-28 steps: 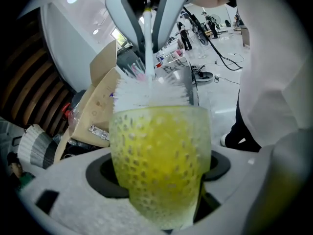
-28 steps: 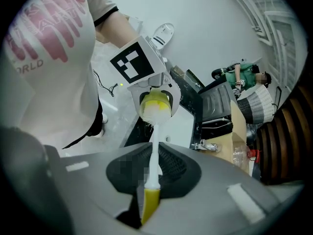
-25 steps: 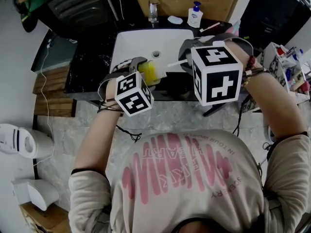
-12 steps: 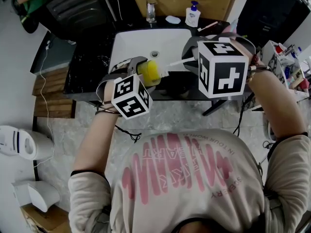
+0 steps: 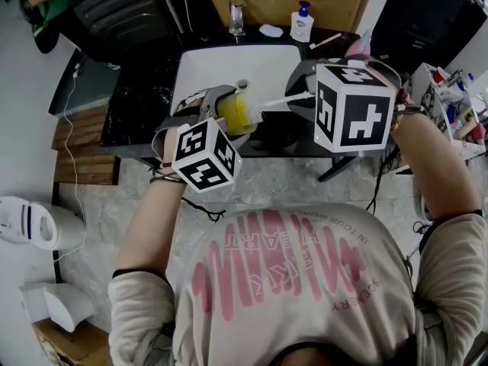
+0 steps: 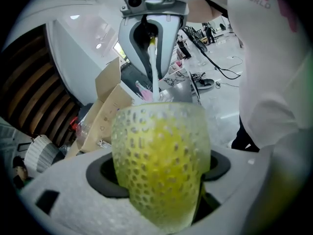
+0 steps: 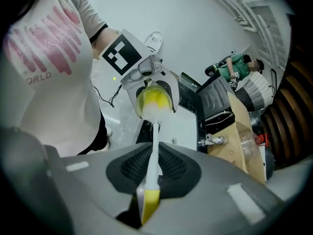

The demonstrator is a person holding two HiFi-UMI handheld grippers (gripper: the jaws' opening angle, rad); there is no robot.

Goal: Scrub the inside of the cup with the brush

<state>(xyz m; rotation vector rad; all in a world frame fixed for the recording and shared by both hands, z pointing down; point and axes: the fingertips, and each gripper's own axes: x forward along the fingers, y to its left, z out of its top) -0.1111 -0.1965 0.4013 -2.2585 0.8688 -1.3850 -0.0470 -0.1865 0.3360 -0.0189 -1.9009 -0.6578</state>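
Head view: my left hand-held gripper (image 5: 226, 107) holds the yellow cup (image 5: 236, 114) on its side above the near edge of the white sink (image 5: 229, 63), with the mouth turned to the right. My right hand-held gripper (image 5: 306, 91) is just to the right and holds the white brush (image 5: 278, 99) by its handle. The handle runs left to the cup's mouth. The sink is set in a dark desk (image 5: 141, 101). A faucet (image 5: 237, 17) and a soap bottle (image 5: 303, 23) stand at its far side.

Left gripper view: the jaws are clamped on the cup (image 6: 161, 165), one on each side of its dimpled, translucent wall. The cup fills the gap between them. Beyond its rim the brush handle (image 6: 154, 72) rises straight to the right hand-held gripper (image 6: 152, 33) facing me.

Right gripper view: the jaws are closed on the brush (image 7: 153, 155), gripping the handle near its yellow end. The handle points away from me. Its white bristles sit at the cup's (image 7: 154, 99) open mouth, and I cannot tell how far in they reach. The cup is framed by the jaws of the left hand-held gripper (image 7: 153, 98).
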